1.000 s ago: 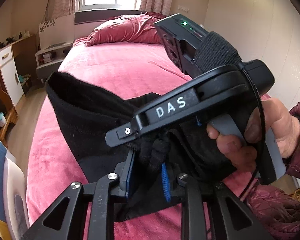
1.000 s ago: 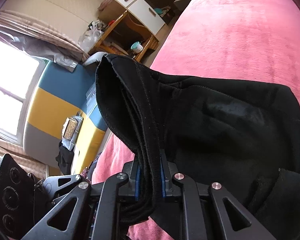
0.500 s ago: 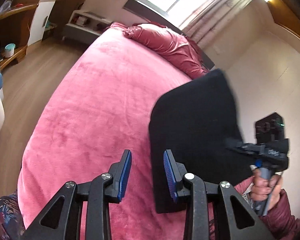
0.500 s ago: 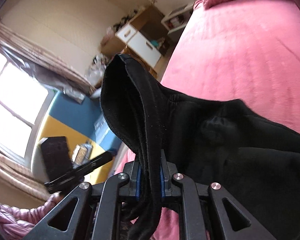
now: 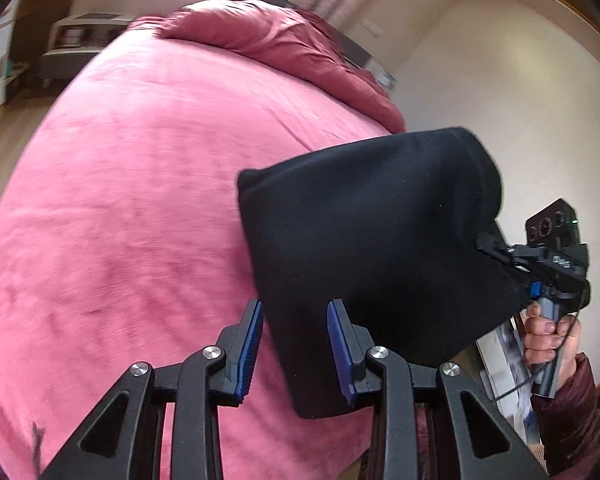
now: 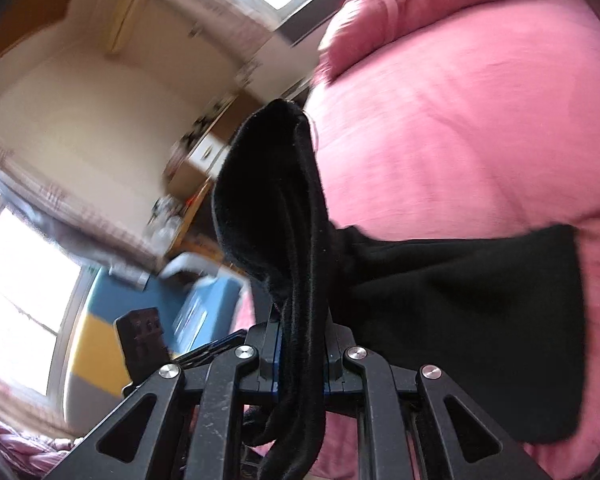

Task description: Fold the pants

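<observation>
The black pants hang folded in the air over the pink bed. My right gripper is shut on a bunched edge of the pants, which drape to the right of it. In the left wrist view the right gripper holds the pants at their right side. My left gripper is open and empty, its blue pads just below the pants' lower left corner.
A pink pillow lies at the head of the bed. A cream wall stands to the right. A wooden desk with white drawers and a blue and yellow panel stand beside the bed.
My left gripper has let go of the pants and opened, then drawn back. The right gripper has lifted the pants, which now hang from it alone.
</observation>
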Demonstrator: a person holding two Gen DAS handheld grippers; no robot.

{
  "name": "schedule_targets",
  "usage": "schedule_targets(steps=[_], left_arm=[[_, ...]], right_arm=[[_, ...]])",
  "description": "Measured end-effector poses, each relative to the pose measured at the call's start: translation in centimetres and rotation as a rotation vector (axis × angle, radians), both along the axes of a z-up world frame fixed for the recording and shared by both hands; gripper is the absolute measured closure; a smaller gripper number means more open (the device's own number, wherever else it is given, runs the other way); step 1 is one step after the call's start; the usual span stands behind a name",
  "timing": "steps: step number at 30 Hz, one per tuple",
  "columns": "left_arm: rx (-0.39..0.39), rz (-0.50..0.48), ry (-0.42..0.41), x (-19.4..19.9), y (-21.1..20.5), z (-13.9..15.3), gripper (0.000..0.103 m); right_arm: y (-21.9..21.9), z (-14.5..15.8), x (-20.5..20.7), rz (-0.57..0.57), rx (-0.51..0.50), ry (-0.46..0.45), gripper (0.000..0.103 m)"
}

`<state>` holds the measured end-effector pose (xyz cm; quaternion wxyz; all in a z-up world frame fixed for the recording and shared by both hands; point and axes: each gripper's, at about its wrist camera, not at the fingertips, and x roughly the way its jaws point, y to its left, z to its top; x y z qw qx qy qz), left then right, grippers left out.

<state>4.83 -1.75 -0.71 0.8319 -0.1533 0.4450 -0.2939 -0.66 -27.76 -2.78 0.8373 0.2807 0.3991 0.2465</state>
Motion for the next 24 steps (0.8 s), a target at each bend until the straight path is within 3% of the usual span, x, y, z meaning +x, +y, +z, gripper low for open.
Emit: schedule_targets(steps=[6, 13, 17, 21, 24], left_arm=[[0.034, -0.111, 0.015, 0.5, -4.7, -0.5, 0.069], [0.092, -0.195, 0.069, 0.9, -8.6, -2.9, 0.068], [0.087, -0.194, 0.076, 1.1, -8.6, -3.0, 0.067], [0.074, -0.193, 0.084, 1.5, -8.3, -3.2, 0.067], [0.070, -0.186, 0.072, 1.2, -8.0, -2.9, 0.067]], right_arm=[[-6.4, -5.9, 0.2, -0.161, 0.001, 0.142, 0.089], [-9.2, -11.1, 0.8, -0.237, -0.005, 0.242, 0.088], [-9.4, -10.8, 0.3, -0.247, -0.015, 0.214, 0.079], [-10.7, -8.4, -2.0, -0.299, -0.090, 0.169, 0.069], [-11.2, -6.5, -4.3, -0.321, -0.105, 0.152, 0.069]])
